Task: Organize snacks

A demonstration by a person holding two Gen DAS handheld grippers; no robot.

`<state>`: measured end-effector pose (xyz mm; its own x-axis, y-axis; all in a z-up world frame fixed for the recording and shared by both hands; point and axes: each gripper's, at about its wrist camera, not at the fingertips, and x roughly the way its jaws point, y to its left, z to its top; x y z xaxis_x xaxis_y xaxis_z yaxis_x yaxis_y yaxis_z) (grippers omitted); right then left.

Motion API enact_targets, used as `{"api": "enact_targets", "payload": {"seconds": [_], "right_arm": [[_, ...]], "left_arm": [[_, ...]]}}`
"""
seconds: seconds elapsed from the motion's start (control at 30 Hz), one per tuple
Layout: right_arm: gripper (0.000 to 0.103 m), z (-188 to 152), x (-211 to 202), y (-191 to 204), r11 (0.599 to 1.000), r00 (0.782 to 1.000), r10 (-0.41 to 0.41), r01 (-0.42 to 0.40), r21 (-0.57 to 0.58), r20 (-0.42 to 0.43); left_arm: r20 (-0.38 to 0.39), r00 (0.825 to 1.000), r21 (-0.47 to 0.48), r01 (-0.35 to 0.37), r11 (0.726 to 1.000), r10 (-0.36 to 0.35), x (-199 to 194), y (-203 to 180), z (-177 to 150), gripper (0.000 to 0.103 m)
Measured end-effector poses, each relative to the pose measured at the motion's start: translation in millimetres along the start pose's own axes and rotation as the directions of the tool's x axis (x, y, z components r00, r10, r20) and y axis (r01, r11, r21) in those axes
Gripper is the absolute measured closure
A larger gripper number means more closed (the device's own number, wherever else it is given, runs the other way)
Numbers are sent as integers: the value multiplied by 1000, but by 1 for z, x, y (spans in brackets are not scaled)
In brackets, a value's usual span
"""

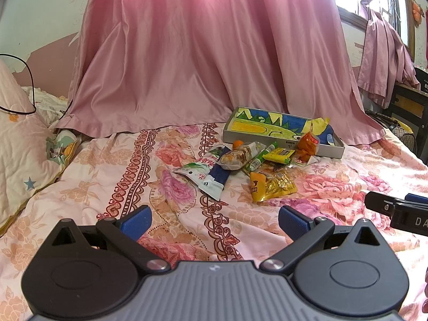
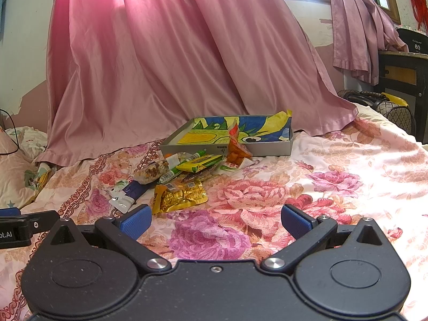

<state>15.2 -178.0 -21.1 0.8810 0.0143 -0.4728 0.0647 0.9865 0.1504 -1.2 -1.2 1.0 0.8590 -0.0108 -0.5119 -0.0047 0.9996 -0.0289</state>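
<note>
A pile of snack packets lies on the floral bedspread in front of a shallow grey box lined with a blue, yellow and green drawing. The pile holds a yellow-orange packet, a white and green packet, a clear-wrapped nut bar, a yellow-green bar and an orange-red packet leaning on the box front. My left gripper is open and empty, short of the pile. My right gripper is open and empty, near the yellow-orange packet.
A pink curtain hangs down onto the bed behind the box. A pillow and a black cable lie at the left. A dark cabinet and a bag stand at the bed's right side.
</note>
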Motion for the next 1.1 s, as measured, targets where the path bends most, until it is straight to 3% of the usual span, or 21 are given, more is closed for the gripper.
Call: {"api": "enact_targets", "payload": {"seconds": [1.1], "right_arm": [[1,-5,2,3,1000,1000,0,0,0,-7]], "left_arm": [[-4,1000,1,-4,1000,4,0,0,-1,0]]}}
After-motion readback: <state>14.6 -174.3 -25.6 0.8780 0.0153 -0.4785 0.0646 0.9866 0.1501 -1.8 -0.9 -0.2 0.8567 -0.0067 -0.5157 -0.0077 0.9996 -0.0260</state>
